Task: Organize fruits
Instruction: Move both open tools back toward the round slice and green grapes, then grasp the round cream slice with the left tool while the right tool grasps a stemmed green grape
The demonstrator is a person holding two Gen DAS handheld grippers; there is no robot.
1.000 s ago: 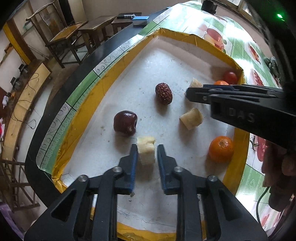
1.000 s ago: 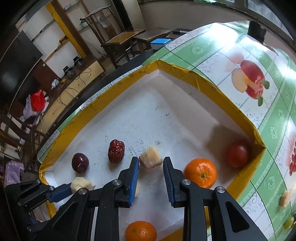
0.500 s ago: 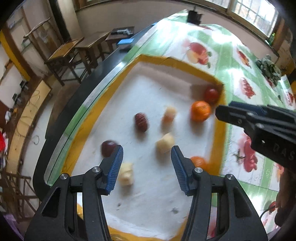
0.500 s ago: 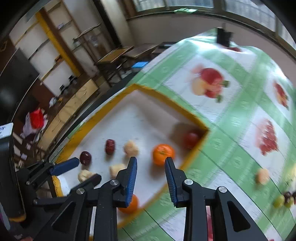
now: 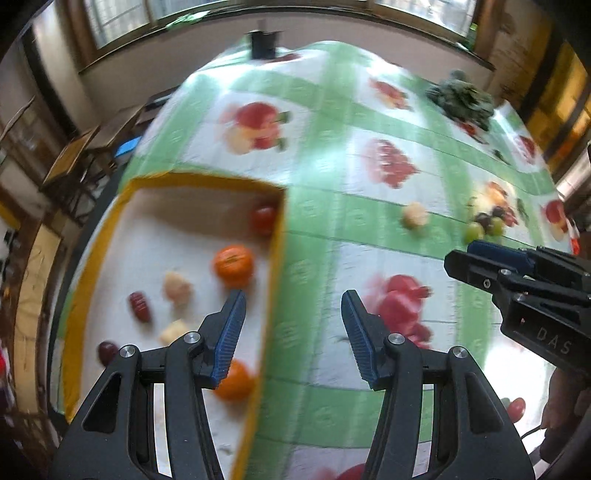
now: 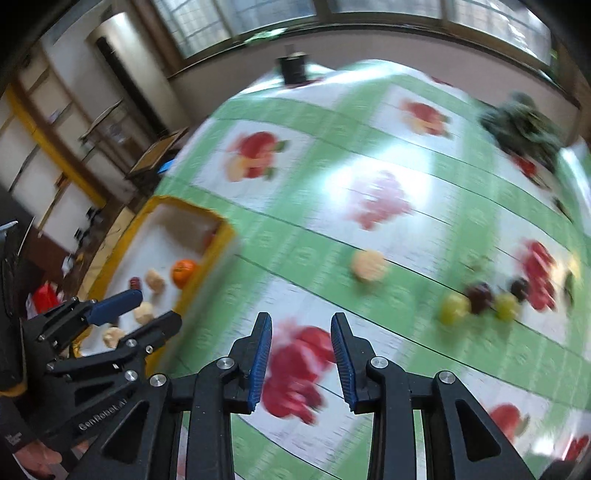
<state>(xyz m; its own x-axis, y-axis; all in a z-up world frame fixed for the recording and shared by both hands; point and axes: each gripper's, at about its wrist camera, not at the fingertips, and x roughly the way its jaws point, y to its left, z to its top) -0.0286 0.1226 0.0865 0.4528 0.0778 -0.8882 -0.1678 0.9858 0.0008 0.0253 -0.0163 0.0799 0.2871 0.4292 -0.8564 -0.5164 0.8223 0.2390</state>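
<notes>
Both grippers are hanging above the fruit-print tablecloth (image 6: 314, 236) with nothing between their fingers: the left gripper (image 5: 291, 332) is spread wide over the tray's (image 5: 275, 258) right wall, the right gripper (image 6: 301, 354) parted more narrowly over open cloth. Oranges (image 5: 233, 261), pale chunks (image 5: 177, 288) and dark red fruits (image 5: 140, 305) are lying in the tray. Farther out a pale round fruit (image 6: 368, 265) and what may be grapes (image 6: 480, 302) are sitting blurred on the cloth, with windows (image 6: 369, 14) behind.

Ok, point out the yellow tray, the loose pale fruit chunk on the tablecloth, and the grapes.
yellow tray (image 5: 277, 254), left wrist view, on its right wall.
pale fruit chunk (image 6: 368, 265), right wrist view, on its middle.
grapes (image 6: 453, 309), right wrist view, on the left green one.
</notes>
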